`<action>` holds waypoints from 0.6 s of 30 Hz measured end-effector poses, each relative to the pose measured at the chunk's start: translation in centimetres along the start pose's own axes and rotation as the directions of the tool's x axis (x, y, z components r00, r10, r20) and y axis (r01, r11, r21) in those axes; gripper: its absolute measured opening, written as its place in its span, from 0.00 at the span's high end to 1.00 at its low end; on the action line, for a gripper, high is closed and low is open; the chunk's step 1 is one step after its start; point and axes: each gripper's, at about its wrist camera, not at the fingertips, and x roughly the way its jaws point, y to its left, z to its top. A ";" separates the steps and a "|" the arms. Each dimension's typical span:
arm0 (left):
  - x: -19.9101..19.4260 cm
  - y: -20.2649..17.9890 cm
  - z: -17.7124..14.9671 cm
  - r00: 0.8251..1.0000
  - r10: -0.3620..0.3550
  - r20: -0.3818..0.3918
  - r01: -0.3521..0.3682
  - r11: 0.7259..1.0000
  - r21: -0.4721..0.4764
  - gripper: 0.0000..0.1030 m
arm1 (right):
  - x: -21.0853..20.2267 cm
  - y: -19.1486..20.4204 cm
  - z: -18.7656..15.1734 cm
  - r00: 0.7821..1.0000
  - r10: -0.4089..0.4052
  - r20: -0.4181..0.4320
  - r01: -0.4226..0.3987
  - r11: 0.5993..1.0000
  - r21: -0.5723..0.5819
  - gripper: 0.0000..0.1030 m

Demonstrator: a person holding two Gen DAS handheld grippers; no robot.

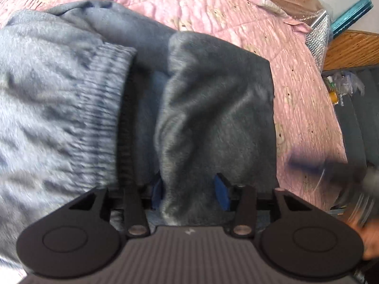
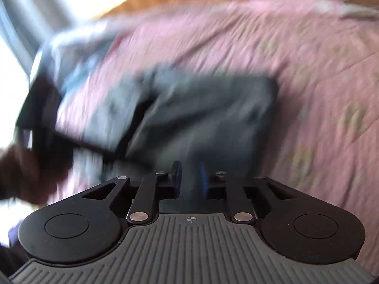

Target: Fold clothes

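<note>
While both views were blurred by motion, the garment [image 1: 208,108] could still be read as grey fleece, soft and napped, lying bunched on the pink quilt [image 1: 296,75]. Seen from the left wrist, it filled the frame from 9 o'clock to the centre. A ribbed cuff [image 1: 106,99], paler than the rest, sat at about 10 o'clock, and a darker fold rose through the middle. The left gripper [image 1: 190,190] was clamped on that middle fold, its blue pads [image 1: 221,194] pressed against the fleece on either side.

From the right wrist, the garment [image 2: 201,108] lay at the centre and ran off toward 9 o'clock, where the left gripper [image 2: 45,116] showed as a dark smear beside a hand [image 2: 26,172]. The quilt [image 2: 308,82] spread from 12 to 4 o'clock. The right gripper [image 2: 191,181] had its jaws drawn close around a strip of grey cloth at the garment's near edge, pinching it. A wooden headboard [image 1: 350,47] stood at 2 o'clock in the left view, beyond the quilt's edge.
</note>
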 end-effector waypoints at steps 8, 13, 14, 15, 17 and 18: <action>-1.7 -1.2 -0.5 0.997 0.083 -0.004 -0.082 0.993 0.085 0.50 | -1.5 -0.2 -0.8 0.998 -0.057 -0.014 0.057 0.998 -0.014 0.83; -2.9 0.7 -1.5 0.991 0.133 0.029 -0.133 0.991 0.008 0.33 | 0.9 -0.7 0.7 0.999 -0.047 -0.011 0.047 0.999 -0.027 0.61; -2.9 1.2 -1.7 0.991 0.128 0.034 -0.127 0.992 -0.017 0.34 | 2.1 -1.0 0.7 0.995 -0.075 -0.061 0.073 0.997 -0.033 0.62; -3.0 1.7 -1.7 0.992 0.119 0.045 -0.117 0.993 -0.033 0.35 | 2.2 -1.0 0.7 0.993 -0.096 -0.063 0.093 0.995 -0.044 0.63; -3.2 2.7 -1.9 0.993 0.103 0.064 -0.099 0.993 -0.058 0.43 | 1.1 -0.4 1.5 0.991 -0.132 -0.017 0.132 0.991 -0.029 0.64; -3.4 3.2 -1.9 0.992 0.100 0.070 -0.096 0.993 -0.062 0.50 | 0.5 0.1 1.9 0.989 -0.146 0.011 0.146 0.989 -0.016 0.64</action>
